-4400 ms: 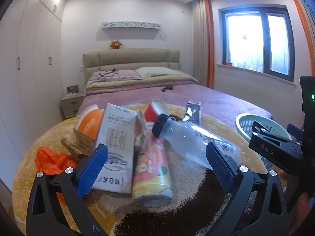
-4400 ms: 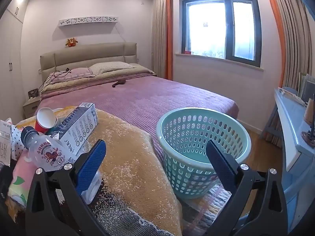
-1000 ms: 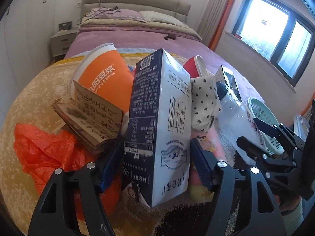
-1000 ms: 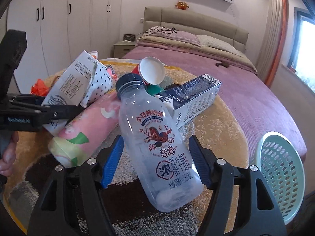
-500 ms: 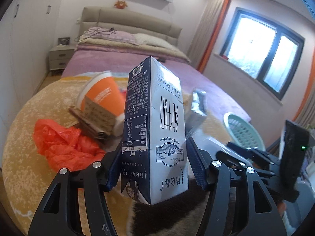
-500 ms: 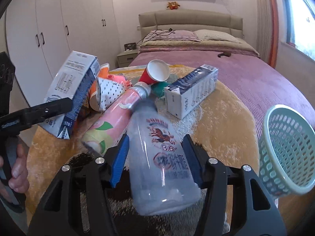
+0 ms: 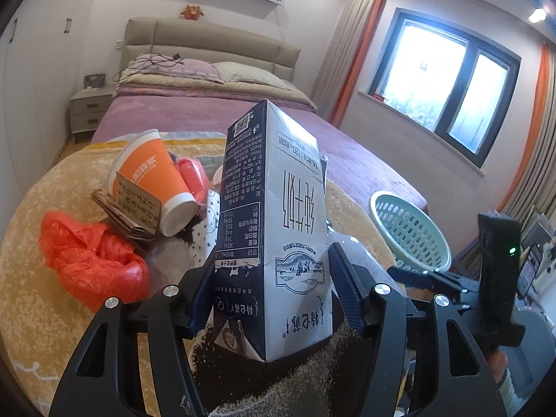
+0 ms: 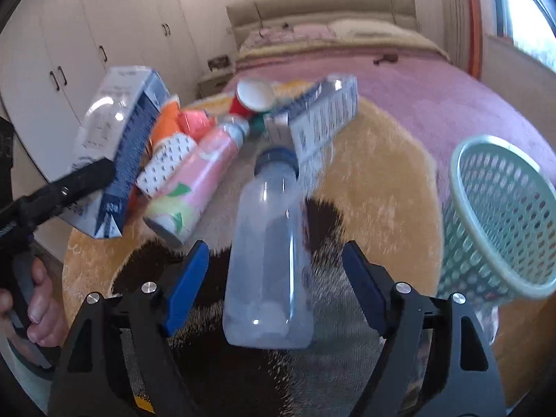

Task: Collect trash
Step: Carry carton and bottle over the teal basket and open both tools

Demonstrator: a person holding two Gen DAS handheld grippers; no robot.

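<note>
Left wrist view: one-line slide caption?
Left gripper clamps a dark-blue milk carton lifted above the trash pile, green basket to the right.

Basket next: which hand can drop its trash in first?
Left, probably. The left tongs are shut on the milk carton, lifted off the rug. The right tongs stand open around the plastic bottle, though the basket lies nearer them.

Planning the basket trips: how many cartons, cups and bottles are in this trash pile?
Cartons: 2 - held milk carton, lying milk carton
Cups: 3 - orange cup, red cup, polka-dot cup
Bottles: 2 - clear bottle, pink bottle
Total: 7
</note>
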